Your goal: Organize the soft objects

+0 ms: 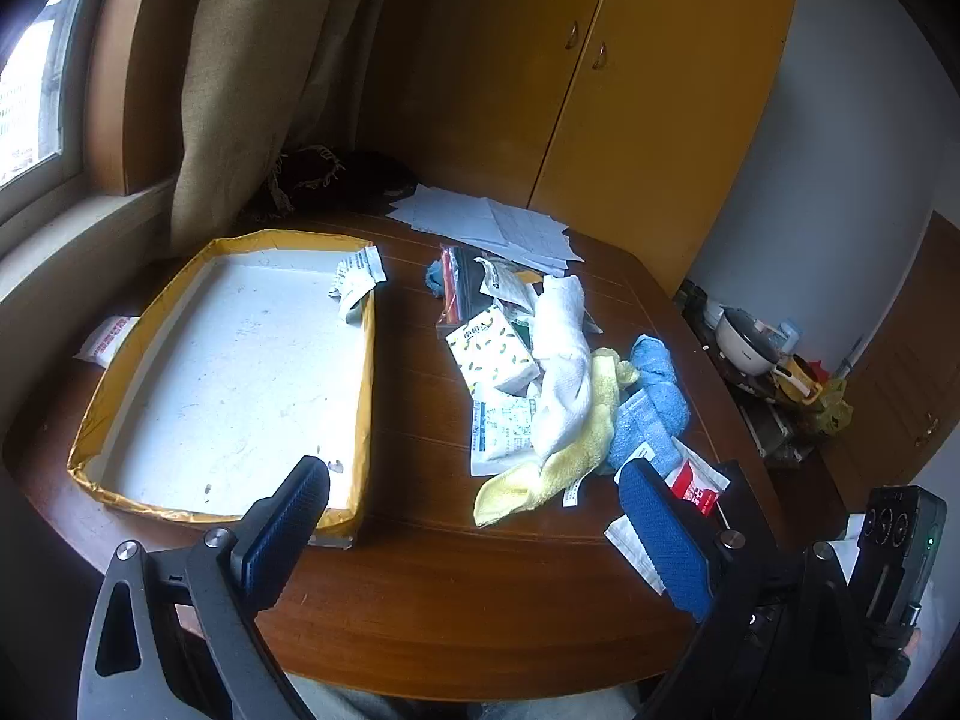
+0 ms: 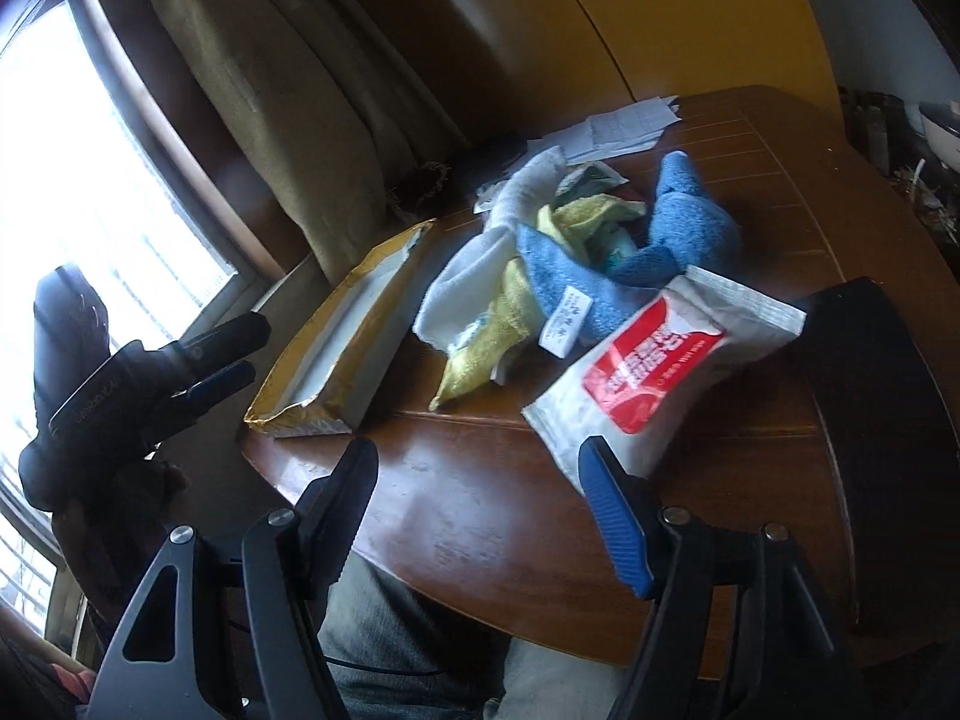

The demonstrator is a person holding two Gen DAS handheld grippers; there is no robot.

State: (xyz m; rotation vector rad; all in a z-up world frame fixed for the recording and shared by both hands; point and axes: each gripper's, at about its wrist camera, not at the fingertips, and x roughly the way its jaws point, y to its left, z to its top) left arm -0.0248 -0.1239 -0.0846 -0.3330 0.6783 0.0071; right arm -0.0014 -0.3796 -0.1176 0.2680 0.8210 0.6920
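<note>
Fluffy blue towel [image 2: 678, 240], yellow cloth [image 1: 576, 444], crinkled white packet [image 2: 648, 372] on glossy wooden counter [image 1: 480, 588], left gripper [image 1: 474, 516] and right gripper [image 2: 480, 480] jaws open, empty

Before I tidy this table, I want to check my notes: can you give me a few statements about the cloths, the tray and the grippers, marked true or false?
1. The tray already holds all three cloths. False: the cloths lie on the table beside it.
2. The yellow cloth lies between the white cloth and the blue cloth. True.
3. The right gripper is clamped on the red and white packet. False: it is open and empty, the packet lies beyond it.
4. The left gripper is open. True.
5. Loose papers lie at the table's far side. True.
</note>
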